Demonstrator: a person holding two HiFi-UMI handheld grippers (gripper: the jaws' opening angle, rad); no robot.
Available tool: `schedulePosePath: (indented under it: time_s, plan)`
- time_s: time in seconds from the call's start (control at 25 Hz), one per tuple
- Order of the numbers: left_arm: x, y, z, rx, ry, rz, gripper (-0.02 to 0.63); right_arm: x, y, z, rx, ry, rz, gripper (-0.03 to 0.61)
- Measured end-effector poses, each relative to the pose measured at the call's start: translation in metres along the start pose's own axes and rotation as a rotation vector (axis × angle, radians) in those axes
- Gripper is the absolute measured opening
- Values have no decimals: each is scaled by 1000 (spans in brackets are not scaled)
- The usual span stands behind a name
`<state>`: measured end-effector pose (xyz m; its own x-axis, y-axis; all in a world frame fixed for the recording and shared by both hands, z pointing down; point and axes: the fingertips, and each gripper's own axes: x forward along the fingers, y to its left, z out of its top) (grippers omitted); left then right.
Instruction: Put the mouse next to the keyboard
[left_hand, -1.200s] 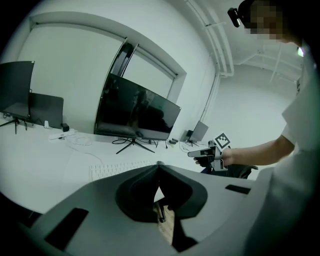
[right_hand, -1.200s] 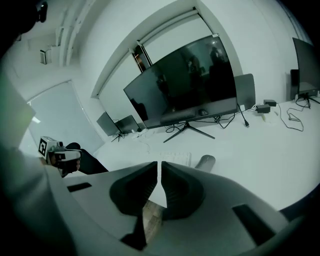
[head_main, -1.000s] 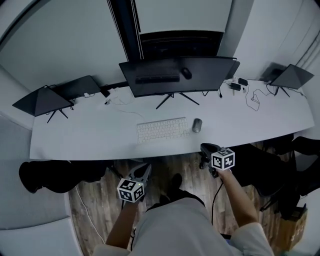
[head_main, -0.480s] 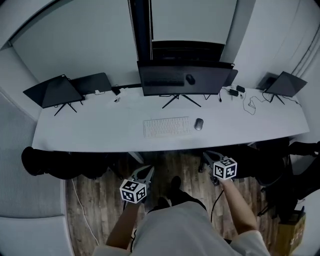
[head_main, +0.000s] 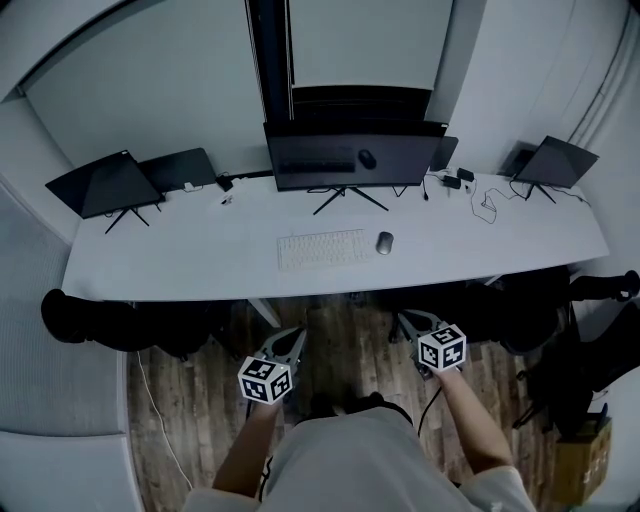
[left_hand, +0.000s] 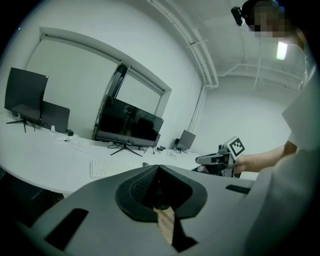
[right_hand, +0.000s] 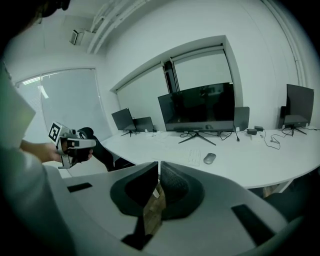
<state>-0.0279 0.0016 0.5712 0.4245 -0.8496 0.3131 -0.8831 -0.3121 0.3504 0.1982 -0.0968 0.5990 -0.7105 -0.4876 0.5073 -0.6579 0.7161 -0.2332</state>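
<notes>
A white keyboard (head_main: 322, 249) lies on the long white desk (head_main: 180, 265), in front of the big monitor (head_main: 355, 160). The grey mouse (head_main: 385, 242) rests just right of the keyboard, a small gap between them. Both grippers hang over the wooden floor, well short of the desk edge. The left gripper (head_main: 287, 343) is shut and empty. My right gripper (head_main: 410, 322) is also shut with nothing in it. The right gripper view looks over its closed tips (right_hand: 158, 170) at the mouse (right_hand: 209, 158) and keyboard (right_hand: 194, 156). The left gripper (left_hand: 158, 167) faces the keyboard (left_hand: 112, 167).
Small dark screens on stands sit at the desk's left end (head_main: 105, 185) and right end (head_main: 556, 160). Cables and adapters (head_main: 480, 205) lie at the back right. Black chairs (head_main: 90, 320) are tucked under the desk. A cardboard box (head_main: 580, 460) stands on the floor at lower right.
The view has pulled back from the desk. Both grippers, close to the desk edge a second ago, now sit farther out over the floor. Mouse and keyboard have not moved.
</notes>
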Motion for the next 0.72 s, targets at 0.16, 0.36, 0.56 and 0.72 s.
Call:
schedulePosePath:
  time_s: [0.16,0.36,0.56,0.72]
  plan:
    - [3,-13,-3,-10,-6,16,17,-12,-6,0,1,-24,1,38]
    - [9,-30,-3,-6,-13,36,17,-29,-21,3,5,-60,-14,38]
    - [16,-41,-3,-5,-27,66,17,-41,-37,-1,5,-57,1,38]
    - [22,-48,1,4,-43,82,17,-47,-48,4,11,-73,5,38]
